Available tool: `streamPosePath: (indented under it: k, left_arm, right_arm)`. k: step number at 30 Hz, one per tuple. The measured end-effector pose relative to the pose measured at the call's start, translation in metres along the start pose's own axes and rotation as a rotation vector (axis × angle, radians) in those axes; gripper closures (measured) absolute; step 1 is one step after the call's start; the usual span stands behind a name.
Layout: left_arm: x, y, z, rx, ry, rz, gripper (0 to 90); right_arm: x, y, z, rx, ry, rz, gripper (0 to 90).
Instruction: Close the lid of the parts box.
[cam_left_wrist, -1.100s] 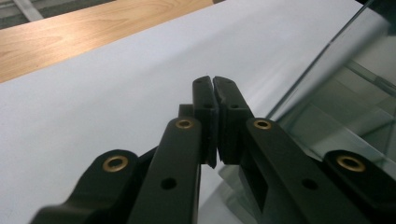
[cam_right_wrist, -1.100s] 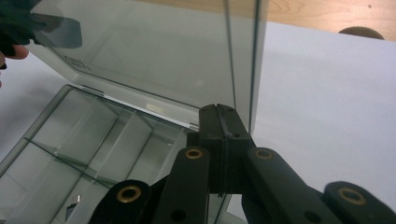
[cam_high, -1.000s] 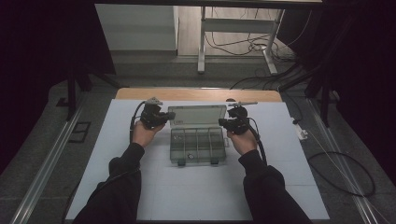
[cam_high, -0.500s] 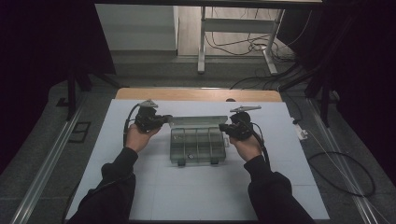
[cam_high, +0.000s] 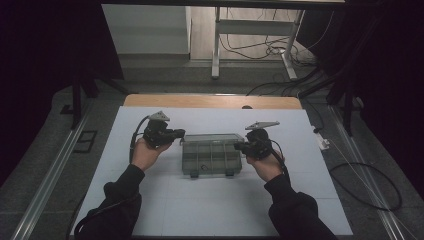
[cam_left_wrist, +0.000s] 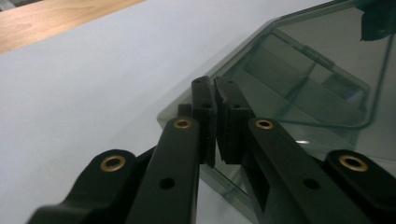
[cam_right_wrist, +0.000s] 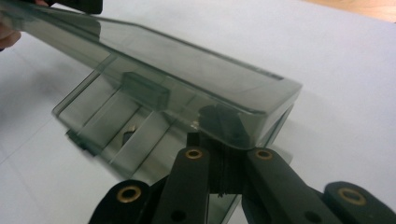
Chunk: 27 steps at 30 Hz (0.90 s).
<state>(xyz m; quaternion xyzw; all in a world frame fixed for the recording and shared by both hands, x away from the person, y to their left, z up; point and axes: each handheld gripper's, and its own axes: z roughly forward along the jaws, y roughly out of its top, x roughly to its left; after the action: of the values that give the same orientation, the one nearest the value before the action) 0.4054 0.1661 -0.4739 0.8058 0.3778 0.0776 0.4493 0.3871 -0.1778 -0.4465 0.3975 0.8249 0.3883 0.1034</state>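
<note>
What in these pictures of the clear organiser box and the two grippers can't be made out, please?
- Small dark item in the box: blurred behind the tinted lid, right gripper view.
- Right gripper fingers: tips hidden behind the lid's corner.
- Left gripper: contact with the lid unclear.
- Compartment contents: too small, high view.

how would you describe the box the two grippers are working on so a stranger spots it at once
On the white table cover, look midway between the two hands. There sits a smoky see-through plastic organiser box, its lid lifted, with dividers forming small compartments. Nothing else on the cover is transparent.
</note>
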Motion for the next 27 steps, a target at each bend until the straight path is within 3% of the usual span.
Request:
streamPosePath:
  k: [12,21,27]
  left_arm:
    - [-0.027,-0.011,-0.014,0.014,-0.036,0.015,85.0]
    - [-0.046,-0.019,-0.018,0.029,-0.056,0.024,84.5]
    - [-0.049,-0.027,-0.018,0.042,-0.058,0.011,84.6]
  right_arm:
    - [0.008,-0.025,-0.001,0.066,0.020,-0.015,89.5]
    - [0.015,-0.035,-0.007,0.082,0.051,-0.027,89.5]
    - [0.018,-0.041,-0.011,0.092,0.067,-0.030,89.5]
